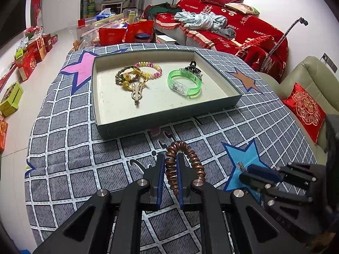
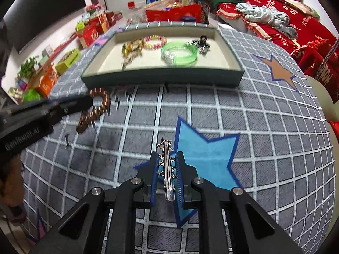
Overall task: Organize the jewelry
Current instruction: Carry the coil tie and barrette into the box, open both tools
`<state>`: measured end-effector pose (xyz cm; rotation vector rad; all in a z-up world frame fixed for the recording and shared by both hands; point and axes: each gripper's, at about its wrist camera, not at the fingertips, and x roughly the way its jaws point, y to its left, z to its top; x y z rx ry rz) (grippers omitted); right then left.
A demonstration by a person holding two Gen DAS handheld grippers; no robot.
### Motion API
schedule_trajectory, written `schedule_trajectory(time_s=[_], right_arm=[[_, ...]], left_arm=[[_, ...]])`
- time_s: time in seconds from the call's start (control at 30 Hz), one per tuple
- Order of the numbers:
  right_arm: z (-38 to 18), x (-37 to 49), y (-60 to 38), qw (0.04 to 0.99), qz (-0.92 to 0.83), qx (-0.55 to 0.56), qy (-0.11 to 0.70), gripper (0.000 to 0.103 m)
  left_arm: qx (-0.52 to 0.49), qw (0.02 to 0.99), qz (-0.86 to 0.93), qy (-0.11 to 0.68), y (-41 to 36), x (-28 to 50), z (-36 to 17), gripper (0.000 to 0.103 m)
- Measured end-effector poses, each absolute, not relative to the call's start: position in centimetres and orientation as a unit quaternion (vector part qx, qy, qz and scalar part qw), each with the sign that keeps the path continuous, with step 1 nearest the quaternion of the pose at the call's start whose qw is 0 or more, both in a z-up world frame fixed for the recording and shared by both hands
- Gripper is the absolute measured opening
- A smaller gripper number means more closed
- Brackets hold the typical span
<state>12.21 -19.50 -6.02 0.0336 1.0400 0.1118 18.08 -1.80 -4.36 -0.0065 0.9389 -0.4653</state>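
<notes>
Two handheld grippers work over a table covered w/ a grey grid-pattern cloth (image 1: pixel 63 148) printed w/ coloured stars. The landmark is a shallow grey tray (image 1: pixel 101 127) w/ a cream floor, sitting toward the far side of the cloth.

Left gripper (image 1: pixel 171 158), on the near side of the tray & just short of its front wall, is clamped on a copper-brown spiral hair tie (image 1: pixel 186 154). One side of the loop is pinched between the blue pads; the rest arcs up & over to the right. In the right wrist view the same tie (image 2: pixel 95 110) dangles from that gripper, in front of the tray's left front corner; whether it touches the cloth is unclear.

Right gripper (image 2: pixel 167 158) is nearer the viewer than the tray, over a blue star (image 2: pixel 203 154) on the cloth. Its jaws are closed on a silver hair clip (image 2: pixel 168 169) w/ small star-shaped studs, held lengthwise, tip pointing toward the tray.

Inside the tray: left-centre, a tangle of yellow-green hair ties (image 1: pixel 127 77) w/ a pale rabbit-shaped clip (image 1: pixel 136 93) at its near edge; touching behind that, a pink-and-yellow spiral tie (image 1: pixel 151 67). Right-centre, a clear green bangle (image 1: pixel 184 82), w/ a dark claw clip (image 1: pixel 193 67) just behind it, touching.

Beyond the tray, red boxes & a sofa w/ red covers.
</notes>
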Motion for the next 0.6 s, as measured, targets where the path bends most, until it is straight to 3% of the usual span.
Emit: schedule_trajectory(time_s=[0.6], right_arm=[[-0.5,20.2,-23.4,0.895,0.053,0.081,0.436,0.017]], left_arm=[[-0.009,0.887,-0.206,0.413,-1.4,23.4,-0.7,0.029]])
